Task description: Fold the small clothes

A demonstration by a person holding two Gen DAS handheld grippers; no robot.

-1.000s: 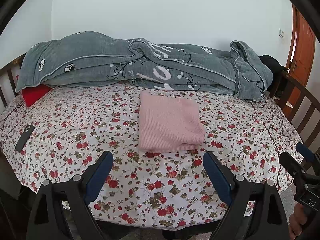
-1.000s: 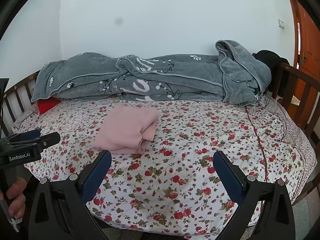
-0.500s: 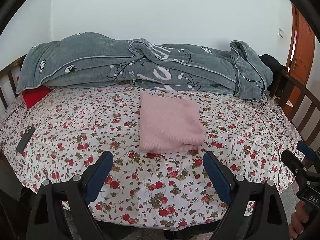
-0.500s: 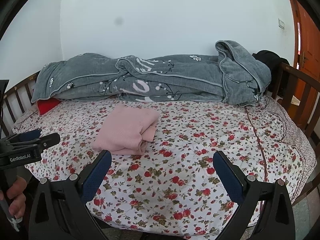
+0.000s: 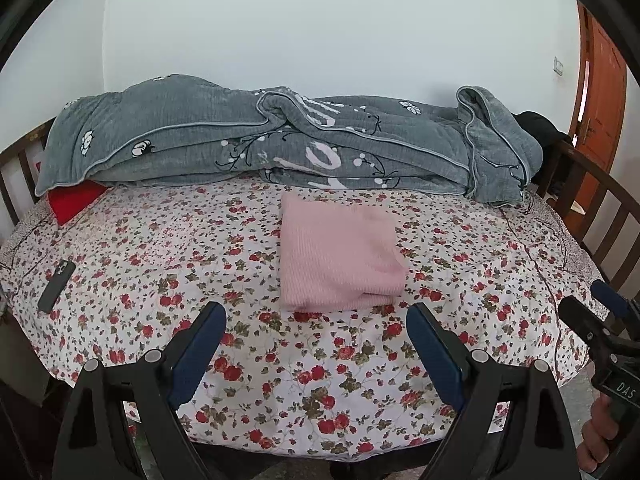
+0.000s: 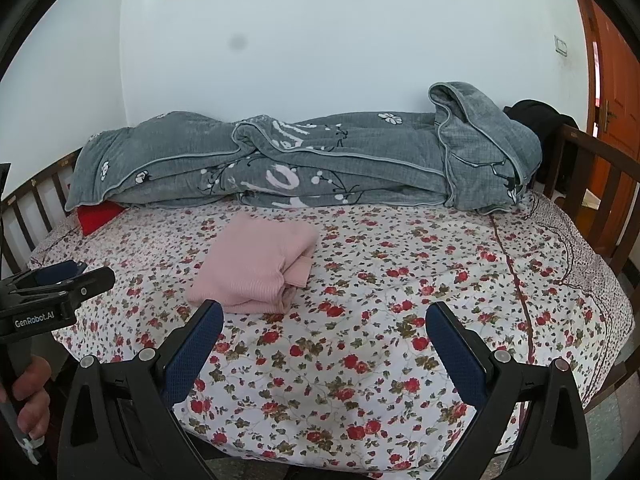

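A pink knitted garment (image 5: 338, 256) lies folded into a neat rectangle near the middle of the floral bed sheet (image 5: 168, 264). From the right wrist view the same pink garment (image 6: 256, 266) shows its stacked folded edges on its right side. My left gripper (image 5: 316, 320) hovers over the bed's near edge, just short of the garment, jaws wide and empty. My right gripper (image 6: 324, 320) hangs open to the right of the garment, nothing between its blue pads. Each gripper appears at the edge of the other's view, held by a hand (image 6: 34, 396).
A grey flowered quilt (image 5: 280, 140) is bunched along the wall side of the bed. A red pillow corner (image 5: 74, 200) sticks out beneath it at left. A dark phone (image 5: 56, 286) lies near the left edge. Wooden rails (image 5: 608, 216) flank the bed; an orange door (image 6: 612, 92) stands right.
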